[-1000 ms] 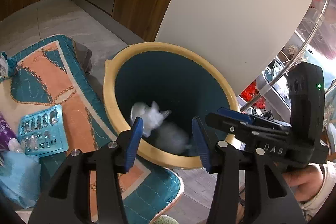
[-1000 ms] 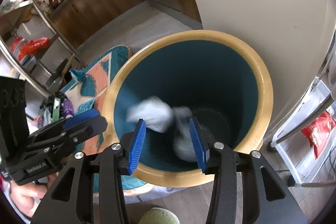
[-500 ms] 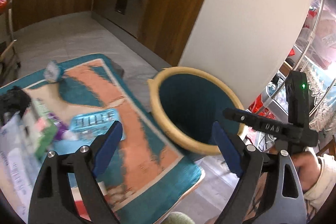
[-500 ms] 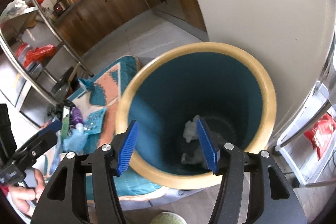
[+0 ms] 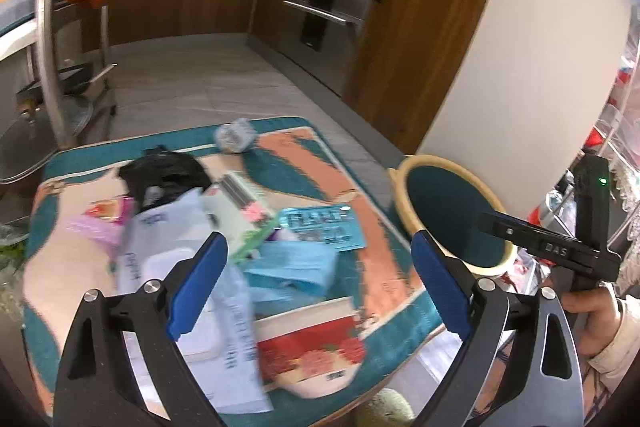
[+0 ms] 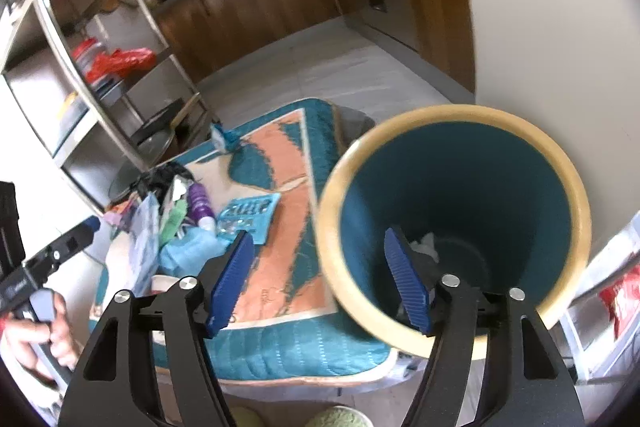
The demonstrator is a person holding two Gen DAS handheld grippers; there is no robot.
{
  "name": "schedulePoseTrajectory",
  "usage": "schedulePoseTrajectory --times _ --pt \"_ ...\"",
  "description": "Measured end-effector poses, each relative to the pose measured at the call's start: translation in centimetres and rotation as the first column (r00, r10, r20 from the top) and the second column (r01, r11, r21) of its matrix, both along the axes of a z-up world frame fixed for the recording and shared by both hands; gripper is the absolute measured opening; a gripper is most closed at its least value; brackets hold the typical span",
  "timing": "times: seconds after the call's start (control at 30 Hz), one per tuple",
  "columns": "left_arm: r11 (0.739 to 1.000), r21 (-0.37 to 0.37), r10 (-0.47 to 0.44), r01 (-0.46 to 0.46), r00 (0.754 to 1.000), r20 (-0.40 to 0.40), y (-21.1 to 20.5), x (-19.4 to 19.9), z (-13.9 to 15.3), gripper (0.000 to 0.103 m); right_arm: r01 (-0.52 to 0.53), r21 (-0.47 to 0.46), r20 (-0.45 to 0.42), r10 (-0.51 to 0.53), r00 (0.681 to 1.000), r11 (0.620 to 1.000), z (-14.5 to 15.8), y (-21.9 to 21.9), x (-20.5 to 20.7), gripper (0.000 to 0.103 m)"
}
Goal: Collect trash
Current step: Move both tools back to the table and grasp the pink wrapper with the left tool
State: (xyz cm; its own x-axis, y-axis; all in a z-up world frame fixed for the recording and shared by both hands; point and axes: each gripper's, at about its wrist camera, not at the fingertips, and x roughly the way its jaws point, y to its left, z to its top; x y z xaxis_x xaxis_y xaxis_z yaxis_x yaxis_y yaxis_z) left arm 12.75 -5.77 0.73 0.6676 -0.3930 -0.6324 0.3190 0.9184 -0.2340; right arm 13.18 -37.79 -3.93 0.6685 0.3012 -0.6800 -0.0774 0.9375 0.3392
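Observation:
A teal bin with a yellow rim (image 6: 452,123) stands on the floor beside a teal and orange mat (image 5: 304,163); it also shows in the left wrist view (image 5: 404,203). White crumpled paper (image 6: 426,243) lies at its bottom. My left gripper (image 5: 320,283) is open and empty above a pile of trash on the mat: a blue blister pack (image 5: 324,227), a light blue wrapper (image 5: 292,267), white plastic bags (image 5: 168,227), a black bag (image 5: 164,175). My right gripper (image 6: 320,283) is open and empty over the bin's near rim.
A crumpled wrapper (image 5: 234,137) lies at the mat's far edge. A purple bottle (image 6: 198,203) lies in the pile. A metal shelf rack (image 6: 80,67) stands left, wooden cabinets (image 5: 400,27) behind, a white wall (image 5: 520,67) beside the bin.
The white paper dropped from between both grippers into the bin. My left gripper swung left from the bin to over the trash pile. My right gripper pulled back and opened wider.

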Motion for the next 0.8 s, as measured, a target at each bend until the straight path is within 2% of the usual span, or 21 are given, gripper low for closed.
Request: schedulePoseTrajectory --times 0.43,0.67,0.8 --pt "0.990 0.032 0.136 -0.135 0.990 -0.033 7.3 1.0 -0.2 0.092 -0.074 -0.027 -0.013 0.073 0.997 0.997 -0.2 3.4 0.5 0.072" --pt "0.982 0.046 0.187 -0.184 0.980 -0.070 9.2 3.1 -1.7 0.093 -0.099 -0.048 -0.027 0.098 0.995 0.994 -0.6 4.6 0.6 0.073" --pt "0.970 0.061 0.241 -0.235 0.965 -0.101 10.8 4.9 -3.0 0.092 -0.106 -0.059 -0.033 0.104 0.994 0.993 -0.8 5.1 0.7 0.073"
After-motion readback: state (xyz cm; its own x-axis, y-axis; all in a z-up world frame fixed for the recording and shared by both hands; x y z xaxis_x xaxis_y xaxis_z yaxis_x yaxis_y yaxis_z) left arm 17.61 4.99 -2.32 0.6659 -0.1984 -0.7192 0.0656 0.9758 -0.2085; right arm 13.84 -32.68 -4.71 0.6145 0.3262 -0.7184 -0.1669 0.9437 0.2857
